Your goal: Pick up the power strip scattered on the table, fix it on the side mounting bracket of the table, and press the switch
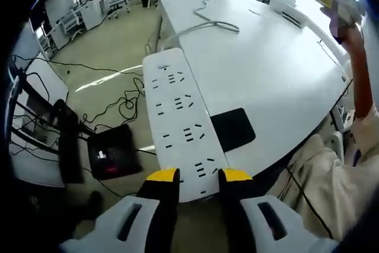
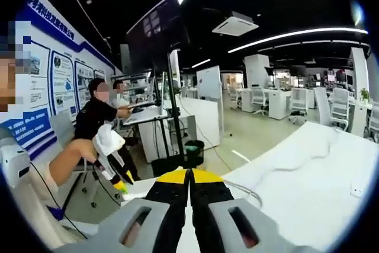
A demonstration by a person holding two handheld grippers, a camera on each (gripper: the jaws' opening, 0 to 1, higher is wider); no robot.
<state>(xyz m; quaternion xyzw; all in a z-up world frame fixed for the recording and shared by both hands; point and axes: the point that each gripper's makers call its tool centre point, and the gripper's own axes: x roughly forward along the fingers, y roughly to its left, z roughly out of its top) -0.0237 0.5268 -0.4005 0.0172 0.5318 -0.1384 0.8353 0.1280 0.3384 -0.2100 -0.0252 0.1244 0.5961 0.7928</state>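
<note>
Power strip [image 1: 180, 125], long and white w/ several socket groups, sits in your left gripper [image 1: 198, 175]: the yellow-tipped jaws stand either side of its near end, closed onto it, so you're holding it by that end while the rest runs away from the gripper. In the left gripper view it hangs along the left edge of the white table [image 1: 266, 69], partly over the floor side, far end toward the table's far left corner. Its white cable [image 1: 207, 23] loops on across the tabletop toward the far edge. A black rectangular pad [image 1: 233, 128] lies on the table just beside the strip, near the near edge. Below the table edge, black cables and a dark box [image 1: 112, 153] sit on the floor. Your right gripper [image 2: 189, 173] is raised off the table; in the right gripper view its yellow tips meet w/ no gap and nothing between them. That view also catches your left gripper [image 2: 112, 146] at the left, plus the white cable [image 2: 284, 167] on the tabletop, and a seated person [image 2: 98, 117] at a desk in the background.
</note>
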